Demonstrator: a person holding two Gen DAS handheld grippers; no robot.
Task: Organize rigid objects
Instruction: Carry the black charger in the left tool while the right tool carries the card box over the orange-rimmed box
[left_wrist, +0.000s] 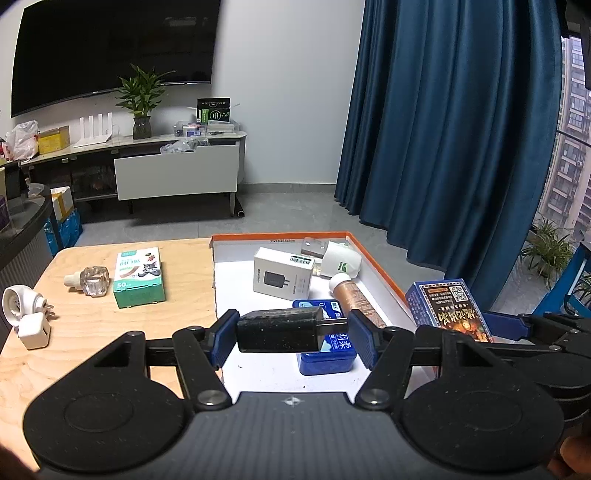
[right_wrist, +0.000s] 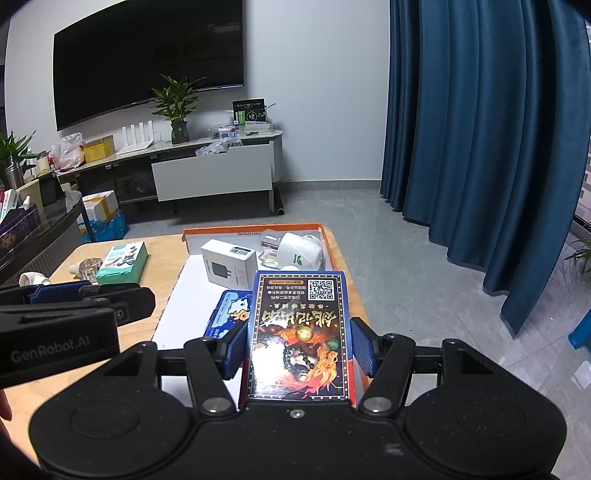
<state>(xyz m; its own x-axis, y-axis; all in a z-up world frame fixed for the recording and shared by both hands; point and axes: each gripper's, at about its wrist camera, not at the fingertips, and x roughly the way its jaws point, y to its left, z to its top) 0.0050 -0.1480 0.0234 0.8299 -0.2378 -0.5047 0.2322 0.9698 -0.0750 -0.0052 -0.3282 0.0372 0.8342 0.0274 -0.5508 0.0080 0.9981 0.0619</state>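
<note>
We are clamping the left claw (left_wrist: 291, 334) on a black charger (left_wrist: 280, 330), pads pressing its body on one side and its prongs on the other, holding it sideways over the near end of the tray (left_wrist: 373, 273). We are gripping a card box (right_wrist: 301, 332) in the right claw (right_wrist: 299, 350), pads pressing both long sides, above the tray's right part. Lying in the tray: a white box (left_wrist: 282, 273), a blue tin (left_wrist: 327, 350), a brown bottle (left_wrist: 356, 299) and a white plug unit (left_wrist: 341, 260). Sitting on the desk (left_wrist: 110, 332) left of the tray: a green box (left_wrist: 138, 277), a glass bottle (left_wrist: 90, 280) and two white adapters (left_wrist: 27, 314).
</note>
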